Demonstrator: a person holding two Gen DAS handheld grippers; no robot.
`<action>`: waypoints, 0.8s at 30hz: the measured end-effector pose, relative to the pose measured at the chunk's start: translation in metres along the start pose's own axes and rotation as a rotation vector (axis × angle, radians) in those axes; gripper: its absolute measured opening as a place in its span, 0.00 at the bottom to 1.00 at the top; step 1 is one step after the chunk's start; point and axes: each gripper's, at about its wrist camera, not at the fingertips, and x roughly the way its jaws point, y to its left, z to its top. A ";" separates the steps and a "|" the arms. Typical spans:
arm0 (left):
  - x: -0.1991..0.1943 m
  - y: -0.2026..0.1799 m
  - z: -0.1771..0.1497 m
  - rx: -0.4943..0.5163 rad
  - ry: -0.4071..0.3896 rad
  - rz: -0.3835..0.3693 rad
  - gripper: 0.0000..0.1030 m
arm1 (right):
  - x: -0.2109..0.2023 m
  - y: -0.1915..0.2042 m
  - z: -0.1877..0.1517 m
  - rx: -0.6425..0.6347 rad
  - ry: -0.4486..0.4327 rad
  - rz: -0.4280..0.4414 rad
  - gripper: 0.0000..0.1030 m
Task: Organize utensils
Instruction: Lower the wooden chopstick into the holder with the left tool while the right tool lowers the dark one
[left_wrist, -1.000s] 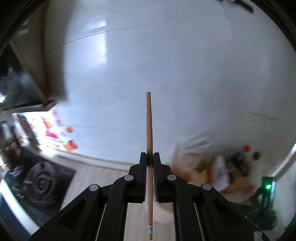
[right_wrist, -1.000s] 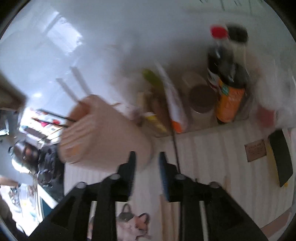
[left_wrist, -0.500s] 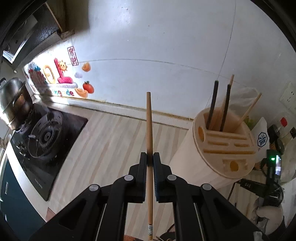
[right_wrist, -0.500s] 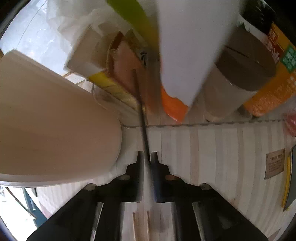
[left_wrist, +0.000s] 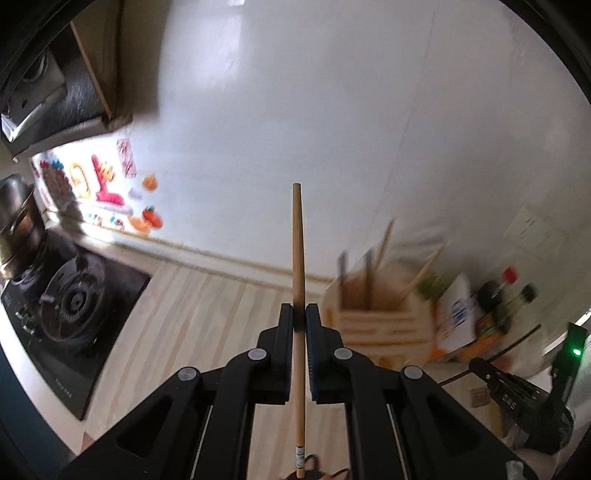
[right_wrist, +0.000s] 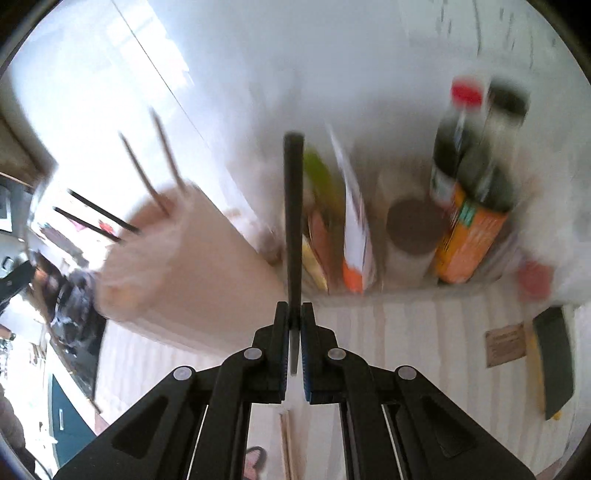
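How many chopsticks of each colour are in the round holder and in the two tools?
Light wooden chopsticks: 3 (2 standing in the round beige wooden holder, 1 in the left tool)
Black chopsticks: 3 (2 in the holder, 1 in the right tool)
Total: 6

Gas stove (left_wrist: 74, 306) at left of the table (left_wrist: 207, 306); sauce bottles (right_wrist: 476, 177), lidded jar (right_wrist: 415, 236) and cartons against the wall.
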 end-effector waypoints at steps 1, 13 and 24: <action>-0.008 -0.003 0.006 0.000 -0.022 -0.017 0.04 | -0.014 0.004 0.004 -0.008 -0.029 0.004 0.06; -0.018 -0.031 0.084 0.006 -0.161 -0.206 0.04 | -0.151 0.065 0.090 -0.145 -0.259 0.078 0.06; 0.046 -0.036 0.104 0.044 -0.188 -0.214 0.04 | -0.100 0.101 0.124 -0.139 -0.229 0.106 0.06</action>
